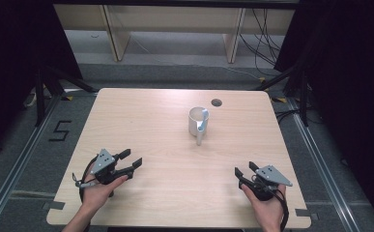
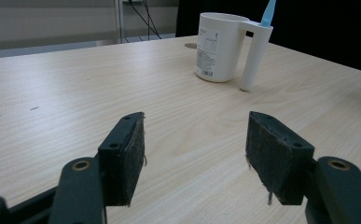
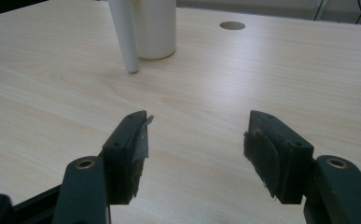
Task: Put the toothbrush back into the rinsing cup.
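Bench (image 1: 141,121): light wood, one cable hole (image 1: 216,102) near the far edge.

White mug (image 1: 195,122) stands upright at centre-far, just short of that hole, well apart from both grippers. Looks like a plastic or thin-walled tumbler mug with a printed label on its side: likely light, stiff, smooth, so probably slippery under hard pads and easy to tip if nudged high. Its long straight handle (image 2: 255,58) drops to the bench on the near side and touches the surface like a leg.

A light blue item (image 2: 268,12) sticks out at the rim by the handle, maybe a toothbrush or spoon; too little visible to tell. Loose, will rattle or fall if the mug tilts.

Left gripper (image 1: 129,164): near-left, jaws spread, holding nothing, aimed toward the mug.
Right gripper (image 1: 245,172): near-right, jaws spread, nothing between them.

Grip suggestion: pinch across the handle mid-height, it's narrow enough and gives flat faces. Body is wider and round, worse bite. Keep it vertical on lift.
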A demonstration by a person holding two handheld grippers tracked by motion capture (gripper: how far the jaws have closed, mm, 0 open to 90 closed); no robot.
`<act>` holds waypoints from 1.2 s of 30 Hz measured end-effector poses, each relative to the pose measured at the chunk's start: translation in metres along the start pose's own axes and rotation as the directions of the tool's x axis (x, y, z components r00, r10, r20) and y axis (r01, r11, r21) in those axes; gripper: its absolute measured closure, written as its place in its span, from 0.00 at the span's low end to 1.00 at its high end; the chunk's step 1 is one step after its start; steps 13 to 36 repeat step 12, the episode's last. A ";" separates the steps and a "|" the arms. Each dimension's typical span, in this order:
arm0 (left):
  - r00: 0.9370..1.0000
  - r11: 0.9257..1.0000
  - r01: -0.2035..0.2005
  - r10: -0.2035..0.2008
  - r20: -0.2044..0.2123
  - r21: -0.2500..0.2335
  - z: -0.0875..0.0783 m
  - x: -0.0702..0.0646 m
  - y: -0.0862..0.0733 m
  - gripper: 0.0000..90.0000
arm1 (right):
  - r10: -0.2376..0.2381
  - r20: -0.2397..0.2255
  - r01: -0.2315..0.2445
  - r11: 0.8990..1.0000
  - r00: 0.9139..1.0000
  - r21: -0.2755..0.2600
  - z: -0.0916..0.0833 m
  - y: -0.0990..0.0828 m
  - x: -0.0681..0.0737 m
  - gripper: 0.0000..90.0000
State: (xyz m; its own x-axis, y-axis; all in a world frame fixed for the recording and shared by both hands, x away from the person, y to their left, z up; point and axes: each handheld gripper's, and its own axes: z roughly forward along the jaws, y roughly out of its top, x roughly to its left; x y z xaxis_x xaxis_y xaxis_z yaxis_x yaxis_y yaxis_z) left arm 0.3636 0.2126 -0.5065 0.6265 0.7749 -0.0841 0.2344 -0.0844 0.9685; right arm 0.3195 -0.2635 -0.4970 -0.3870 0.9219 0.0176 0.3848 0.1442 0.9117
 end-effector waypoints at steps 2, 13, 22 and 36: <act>1.000 1.000 0.004 -0.004 0.000 0.004 0.000 0.000 -0.001 0.41 | 0.019 0.001 -0.019 1.000 1.000 0.006 -0.003 -0.002 0.002 0.44; 1.000 1.000 0.005 -0.005 0.003 0.019 0.004 -0.003 -0.003 0.41 | 0.053 -0.037 -0.054 0.998 0.998 -0.029 -0.012 -0.006 0.007 0.44; 1.000 1.000 0.005 -0.005 0.003 0.019 0.004 -0.003 -0.003 0.41 | 0.053 -0.037 -0.054 0.998 0.998 -0.029 -0.012 -0.006 0.007 0.44; 1.000 1.000 0.005 -0.005 0.003 0.019 0.004 -0.003 -0.003 0.41 | 0.053 -0.037 -0.054 0.998 0.998 -0.029 -0.012 -0.006 0.007 0.44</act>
